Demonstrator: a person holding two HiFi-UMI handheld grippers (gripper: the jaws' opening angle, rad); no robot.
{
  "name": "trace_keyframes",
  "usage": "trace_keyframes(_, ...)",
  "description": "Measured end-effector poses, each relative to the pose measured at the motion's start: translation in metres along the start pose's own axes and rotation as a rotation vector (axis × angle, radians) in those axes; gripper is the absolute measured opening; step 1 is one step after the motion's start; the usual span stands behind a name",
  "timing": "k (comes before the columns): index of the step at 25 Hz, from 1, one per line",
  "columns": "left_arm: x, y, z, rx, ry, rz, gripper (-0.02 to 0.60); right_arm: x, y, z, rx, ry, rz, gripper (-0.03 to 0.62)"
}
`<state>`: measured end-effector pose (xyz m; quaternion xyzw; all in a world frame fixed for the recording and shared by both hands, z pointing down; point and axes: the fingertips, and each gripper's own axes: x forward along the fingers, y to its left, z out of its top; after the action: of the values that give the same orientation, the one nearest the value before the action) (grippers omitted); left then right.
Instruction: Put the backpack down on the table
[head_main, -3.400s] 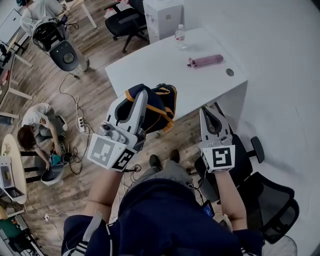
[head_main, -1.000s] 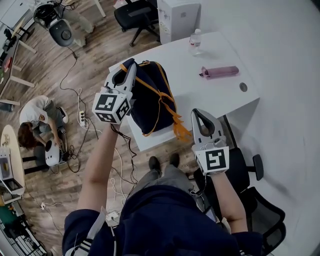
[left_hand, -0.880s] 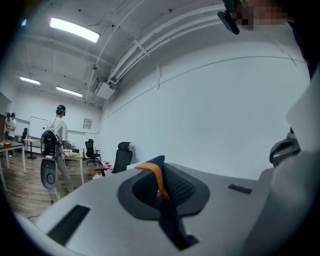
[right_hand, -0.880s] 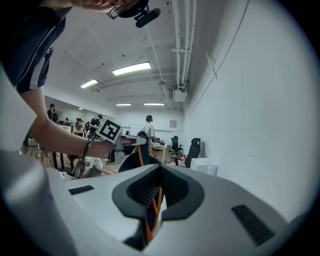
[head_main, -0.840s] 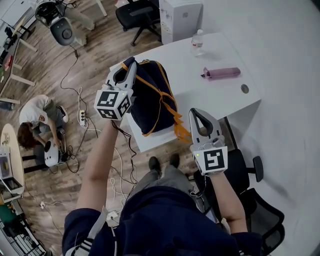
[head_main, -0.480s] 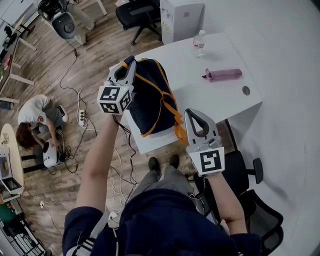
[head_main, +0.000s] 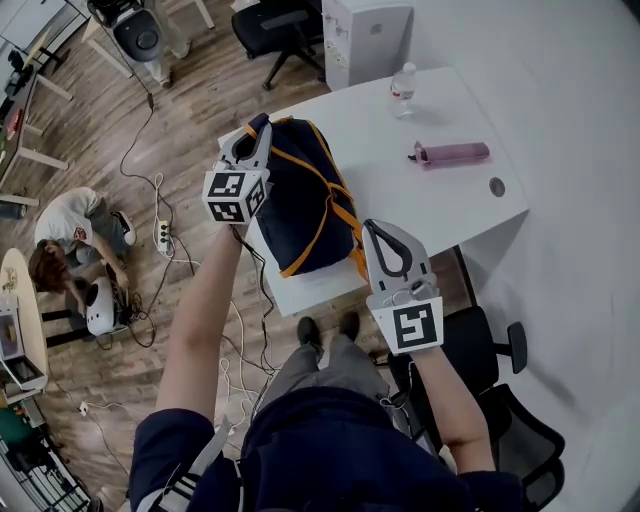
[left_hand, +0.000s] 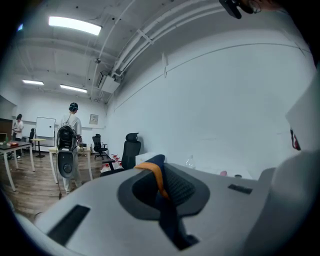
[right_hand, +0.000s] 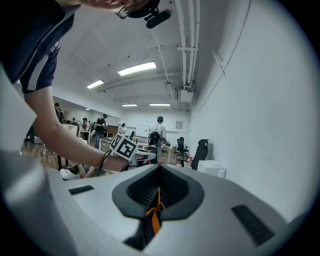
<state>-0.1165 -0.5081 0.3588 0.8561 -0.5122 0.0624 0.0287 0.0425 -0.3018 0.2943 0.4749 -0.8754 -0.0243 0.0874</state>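
A navy backpack (head_main: 300, 200) with orange trim lies along the near left corner of the white table (head_main: 420, 200). Its far end is still held up. My left gripper (head_main: 260, 128) is shut on the navy and orange top strap (left_hand: 159, 182) at that far end. At the backpack's near end by the table's front edge, my right gripper (head_main: 378, 235) is shut on a thin orange strap (right_hand: 151, 220). In the right gripper view, the left gripper's marker cube (right_hand: 123, 147) shows ahead, past the jaws.
On the table beyond the backpack are a clear bottle (head_main: 404, 80), a pink pouch (head_main: 452, 153) and a round cable hole (head_main: 497, 186). A black office chair (head_main: 495, 350) stands at my right. A person (head_main: 60, 250) crouches on the floor at left among cables (head_main: 160, 235).
The backpack has come up from in front of the table onto its corner. Over the last second my left gripper sank with the top strap, and my right gripper shifted left toward the backpack.
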Motion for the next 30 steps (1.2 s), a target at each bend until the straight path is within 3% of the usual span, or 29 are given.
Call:
trace_keyframes(13, 0.026, 0.017, -0.040, 0.059, 0.030, 0.031, 0.015, 0.038, 0.000, -0.013, 0.030, -0.005, 0.034, -0.002)
trace_keyframes(30, 0.060, 0.039, -0.095, 0.065, 0.132, 0.047, 0.016, 0.049, 0.000, -0.029, 0.059, 0.021, 0.048, -0.002)
